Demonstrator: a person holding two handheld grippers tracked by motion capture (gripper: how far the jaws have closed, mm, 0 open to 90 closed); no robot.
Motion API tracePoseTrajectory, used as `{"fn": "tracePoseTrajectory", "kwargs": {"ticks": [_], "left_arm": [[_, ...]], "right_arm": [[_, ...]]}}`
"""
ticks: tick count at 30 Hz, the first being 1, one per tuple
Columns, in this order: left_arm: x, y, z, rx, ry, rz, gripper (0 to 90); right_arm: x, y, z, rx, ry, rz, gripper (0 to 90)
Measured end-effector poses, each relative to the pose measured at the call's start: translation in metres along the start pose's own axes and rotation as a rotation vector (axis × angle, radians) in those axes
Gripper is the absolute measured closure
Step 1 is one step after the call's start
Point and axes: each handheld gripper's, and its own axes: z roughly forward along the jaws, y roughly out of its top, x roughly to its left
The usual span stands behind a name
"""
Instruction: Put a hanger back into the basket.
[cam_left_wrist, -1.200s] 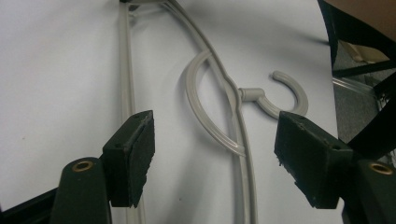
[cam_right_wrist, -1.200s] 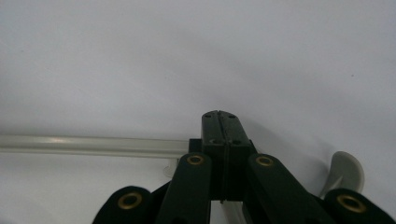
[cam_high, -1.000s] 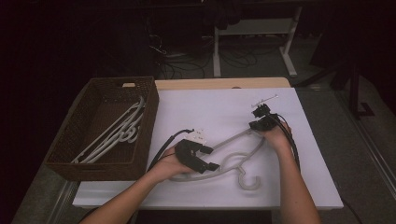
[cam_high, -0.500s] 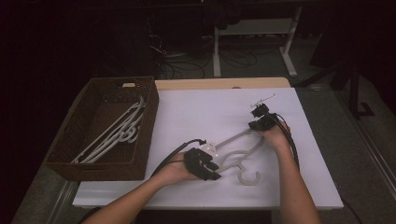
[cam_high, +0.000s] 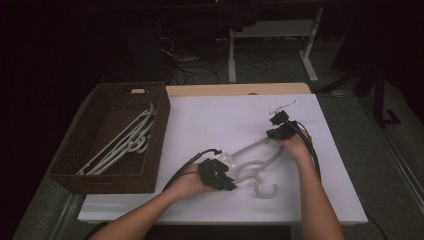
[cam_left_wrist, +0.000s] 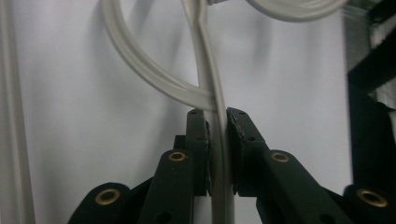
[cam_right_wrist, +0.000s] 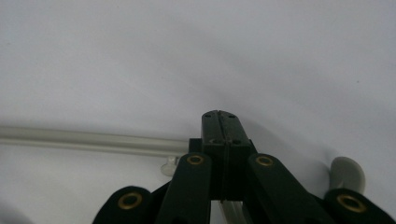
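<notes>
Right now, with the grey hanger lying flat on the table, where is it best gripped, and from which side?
Grip a thin straight arm of the hanger, coming in level from its end, as the left gripper does: its pads close across a narrow bar. Probably avoid the curved hook, which offers no flat faces.

In the left gripper view the grey hanger (cam_left_wrist: 205, 88) runs out past the top and bottom edges, and the stretch between the left tongs (cam_left_wrist: 217, 130) is covered by the pads. In the right gripper view the right tongs (cam_right_wrist: 219, 122) hide where the hanger's bar (cam_right_wrist: 93, 139) ends; a pale rounded piece (cam_right_wrist: 346, 171) at the lower right is cut by the linkage. From the high view, the hangers in the wicker basket (cam_high: 75, 172) overlap too closely to count, and the room behind the bench (cam_high: 210, 120) is too dark to read.
</notes>
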Motion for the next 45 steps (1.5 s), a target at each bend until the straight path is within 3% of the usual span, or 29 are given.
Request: {"fn": "tracePoseTrajectory", "kwargs": {"ticks": [5,11,12,23,26,30,32,38,45], "left_arm": [[0.007,-0.001,-0.004,-0.019,0.013,-0.033,81.4],[0.012,-0.004,-0.014,-0.053,0.011,-0.06,81.5],[0.013,-0.004,-0.016,-0.062,0.013,-0.068,81.5],[0.03,-0.009,-0.047,-0.144,0.041,-0.149,81.7],[0.036,-0.009,-0.061,-0.176,0.061,-0.187,81.8],[0.04,-0.007,-0.077,-0.197,0.082,-0.229,81.9],[0.041,-0.004,-0.088,-0.233,0.081,-0.25,81.9],[0.033,0.013,-0.124,-0.291,0.097,-0.264,81.9],[0.03,0.022,-0.173,-0.296,0.164,-0.245,81.9]], "right_arm": [[0.0,0.001,-0.015,-0.073,0.035,0.015,83.8],[-0.001,-0.003,-0.04,-0.145,0.066,0.044,68.8],[-0.001,-0.005,-0.049,-0.17,0.077,0.059,62.2],[0.008,-0.016,-0.076,-0.242,0.101,0.062,34.3],[0.014,-0.025,-0.083,-0.263,0.108,0.031,24.7],[0.02,-0.038,-0.09,-0.276,0.128,0.0,19.6],[0.024,-0.045,-0.092,-0.285,0.139,-0.02,16.9],[0.035,-0.066,-0.092,-0.301,0.171,-0.07,12.2],[0.044,-0.084,-0.089,-0.307,0.186,-0.105,1.0]]}}
